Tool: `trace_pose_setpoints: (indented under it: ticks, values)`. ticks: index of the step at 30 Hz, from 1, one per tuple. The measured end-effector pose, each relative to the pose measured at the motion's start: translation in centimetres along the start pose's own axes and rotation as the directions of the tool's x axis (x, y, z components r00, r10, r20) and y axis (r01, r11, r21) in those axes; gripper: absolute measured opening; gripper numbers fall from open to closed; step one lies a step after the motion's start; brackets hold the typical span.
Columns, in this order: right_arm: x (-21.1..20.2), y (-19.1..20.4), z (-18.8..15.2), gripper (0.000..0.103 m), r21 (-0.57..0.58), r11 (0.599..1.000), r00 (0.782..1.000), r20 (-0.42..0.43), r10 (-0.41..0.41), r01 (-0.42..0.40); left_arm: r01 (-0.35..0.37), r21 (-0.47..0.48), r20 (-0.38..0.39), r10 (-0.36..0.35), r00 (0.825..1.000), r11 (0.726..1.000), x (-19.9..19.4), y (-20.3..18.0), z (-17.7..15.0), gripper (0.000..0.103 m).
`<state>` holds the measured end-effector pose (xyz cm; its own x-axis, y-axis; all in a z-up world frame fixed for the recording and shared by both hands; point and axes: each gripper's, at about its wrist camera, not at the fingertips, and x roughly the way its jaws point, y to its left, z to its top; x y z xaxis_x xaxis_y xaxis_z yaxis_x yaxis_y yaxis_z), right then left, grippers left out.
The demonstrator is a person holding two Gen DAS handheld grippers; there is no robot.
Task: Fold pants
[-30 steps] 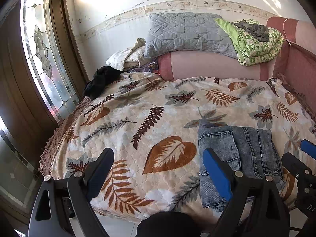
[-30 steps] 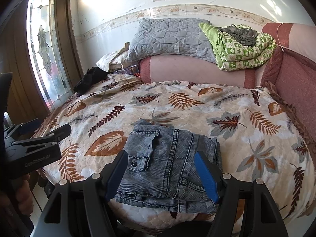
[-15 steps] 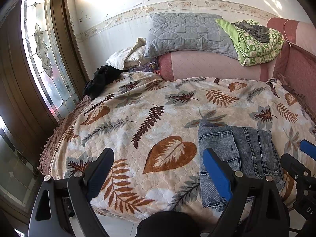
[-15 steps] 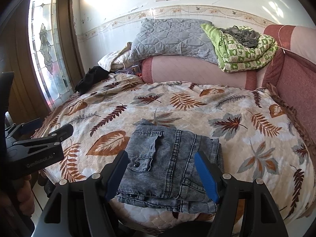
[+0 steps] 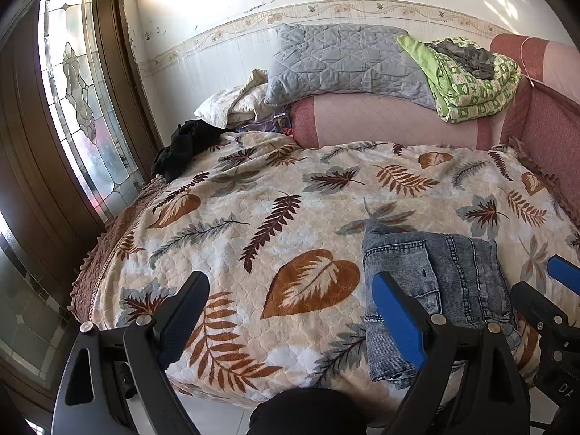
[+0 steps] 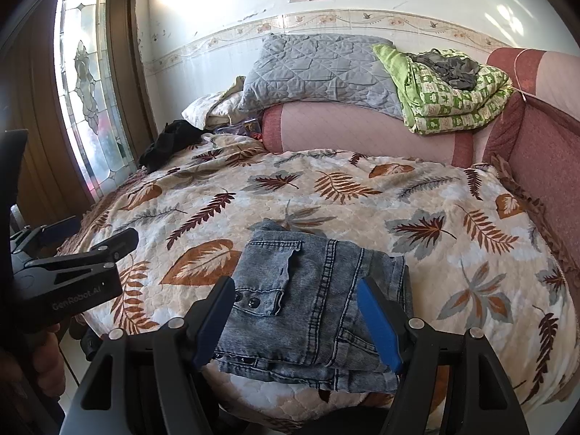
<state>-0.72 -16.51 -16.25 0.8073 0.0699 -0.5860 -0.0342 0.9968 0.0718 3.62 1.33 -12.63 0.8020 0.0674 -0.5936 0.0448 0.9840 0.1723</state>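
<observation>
Two claws hang at the near edge of the bed [image 6: 435, 199], both spread wide and holding nothing. The folded pants [image 6: 311, 301] lie on the leaf-print bedspread [image 5: 253, 217], directly ahead of the right claw [image 6: 295, 320] and right of the left claw [image 5: 290, 311].

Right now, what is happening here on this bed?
A person holds a two-finger gripper in each hand over a bed with a leaf-patterned bedspread. The denim pants lie near the front edge of the bed, already folded into a compact stack. The right gripper hovers just before the pants and the left gripper hangs over bare bedspread beside them. Both have their jaws open and hold nothing. The folding looks finished.
</observation>
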Motion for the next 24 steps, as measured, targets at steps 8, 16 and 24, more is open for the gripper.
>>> trace_pose_setpoints:
  ticks: [8, 16, 24]
  values:
    - [-0.6, 0.5, 0.9, 0.073, -0.004, 1.000, 1.000, 0.021, -0.009, 0.009, 0.016, -0.015, 0.029, -0.016, 0.999, 1.000, -1.2, 0.2, 0.6, 0.092]
    - [-1.6, 1.1, 1.8, 0.073, -0.013, 1.000, 0.999, 0.043, -0.027, 0.027, 0.036, -0.038, 0.043, -0.034, 0.998, 0.999, -2.7, 0.7, 1.0, 0.092]
    - [-2.2, 1.4, 1.9, 0.073, -0.020, 0.999, 0.998, 0.056, -0.025, 0.026, 0.000, -0.068, 0.071, 0.005, 0.997, 0.998, -4.0, 1.5, 1.5, 0.092]
